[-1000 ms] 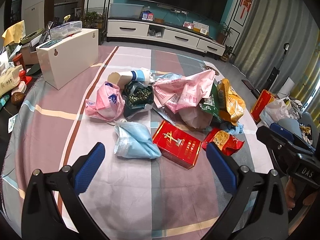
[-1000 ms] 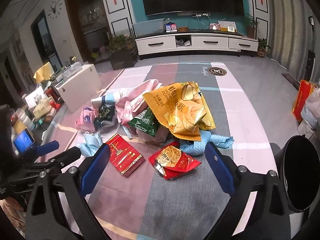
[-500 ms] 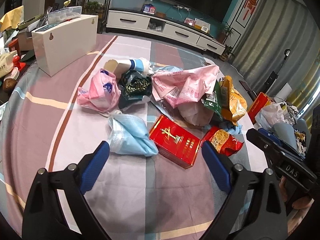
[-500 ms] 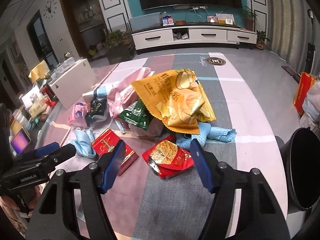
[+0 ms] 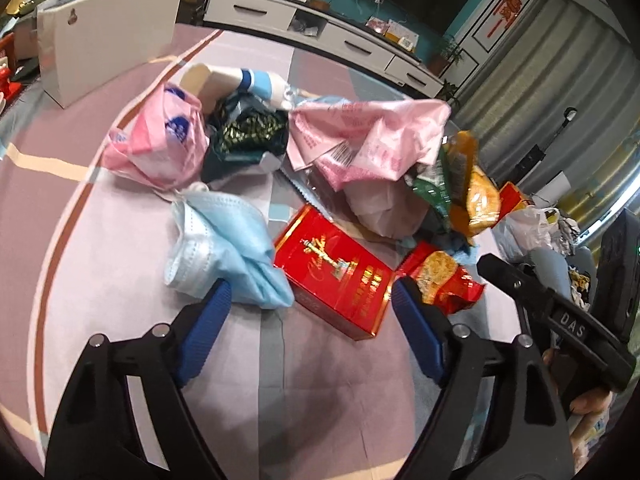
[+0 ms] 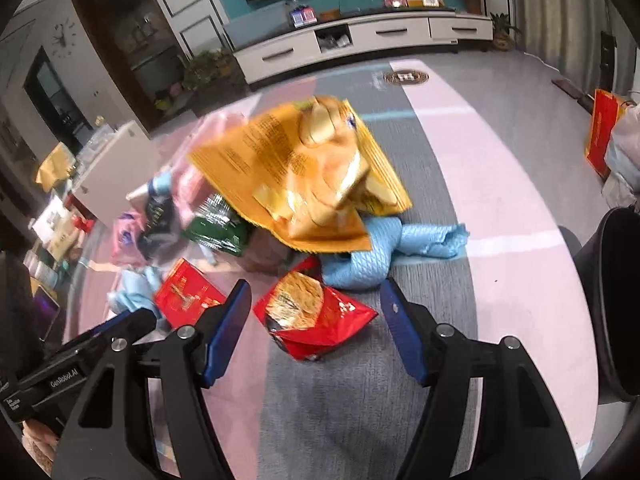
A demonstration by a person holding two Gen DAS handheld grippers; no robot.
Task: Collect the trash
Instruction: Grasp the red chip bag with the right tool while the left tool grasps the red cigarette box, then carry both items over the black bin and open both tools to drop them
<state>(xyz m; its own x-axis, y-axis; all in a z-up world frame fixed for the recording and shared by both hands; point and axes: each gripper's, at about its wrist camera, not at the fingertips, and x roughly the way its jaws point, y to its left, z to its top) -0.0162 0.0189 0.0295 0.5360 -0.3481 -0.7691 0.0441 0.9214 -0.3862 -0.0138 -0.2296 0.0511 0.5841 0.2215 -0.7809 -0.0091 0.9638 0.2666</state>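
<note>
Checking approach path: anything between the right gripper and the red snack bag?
Nothing visible. The right gripper is open, and the red snack bag lies flat on the cloth directly ahead, between the fingers' line. The blue cloth and yellow chip bag sit beyond it, not in front.

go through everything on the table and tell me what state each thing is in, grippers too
Left gripper: open, empty.
Right gripper: open, empty, around the snack packet.
Red crinkled snack packet: crumpled, lying flat.
Flat red cardboard box: closed, lying flat.
Light blue face mask: crumpled.
Big yellow chip bag: crumpled, atop the pile.
Black trash bin: upright.
</note>
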